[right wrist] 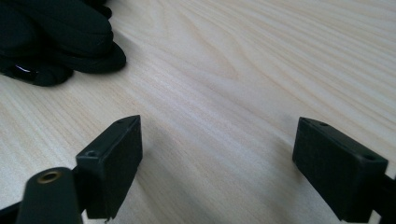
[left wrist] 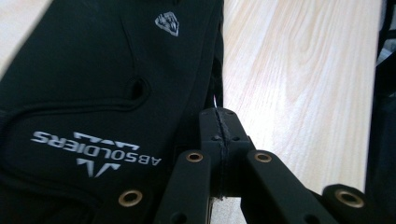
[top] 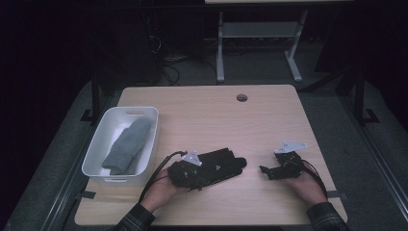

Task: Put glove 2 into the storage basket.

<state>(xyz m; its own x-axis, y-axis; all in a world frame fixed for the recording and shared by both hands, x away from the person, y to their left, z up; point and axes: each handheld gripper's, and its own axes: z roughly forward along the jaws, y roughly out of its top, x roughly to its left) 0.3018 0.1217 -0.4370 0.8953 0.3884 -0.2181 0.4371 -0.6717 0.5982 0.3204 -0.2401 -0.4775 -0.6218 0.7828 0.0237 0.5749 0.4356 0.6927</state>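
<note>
High view: L gripper (top: 217, 168), maybe pinching glove (top: 226, 161)

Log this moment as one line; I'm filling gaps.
left gripper: shut on black glove | right gripper: open, empty | bin: grey glove

I work at a pale wooden table with rounded corners (top: 269, 120), its grain running in long light streaks. A small round cable hole (top: 242, 97) sits near its far edge, right of the middle. Beyond that far edge stands a light grey metal desk frame (top: 260, 36) with two splayed feet on the floor. The dark grey carpeted floor (top: 337, 110) spreads around my table on every side. A tangle of black cables (top: 166, 60) lies on it past the far left corner. The room behind is very dim, almost black; the light falls mainly on my tabletop.
</note>
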